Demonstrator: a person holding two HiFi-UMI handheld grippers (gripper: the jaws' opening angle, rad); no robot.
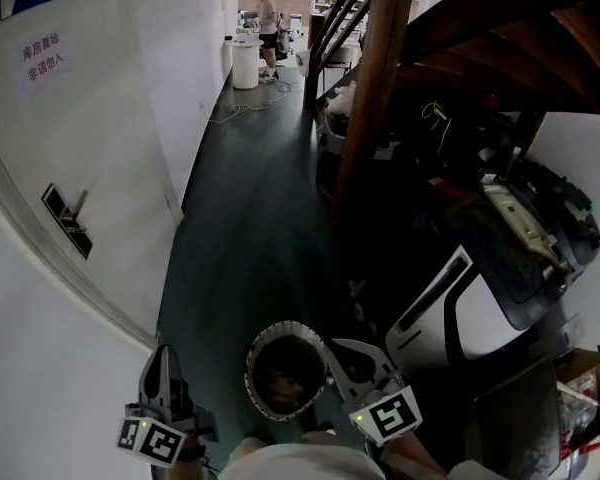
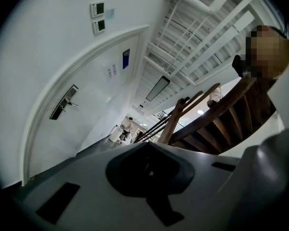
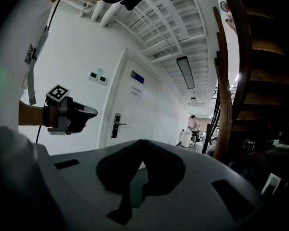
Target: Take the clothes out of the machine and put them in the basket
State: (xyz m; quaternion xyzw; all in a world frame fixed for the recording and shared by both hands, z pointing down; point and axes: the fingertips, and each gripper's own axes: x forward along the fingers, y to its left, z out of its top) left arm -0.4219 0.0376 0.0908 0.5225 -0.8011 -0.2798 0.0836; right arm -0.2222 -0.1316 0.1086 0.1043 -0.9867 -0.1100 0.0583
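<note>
basket: dark clothes inside | left gripper: jaws together, empty | right gripper: jaws together, empty

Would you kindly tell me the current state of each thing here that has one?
Left gripper: shut, empty.
Right gripper: shut, empty.
Basket: upright, something dark inside.
Door: closed.

Left gripper: jaws pressed together, nothing between them | left: white door with lever handle, blue sign | above: two wall control panels | right: wooden staircase | far corridor: person standing, small
</note>
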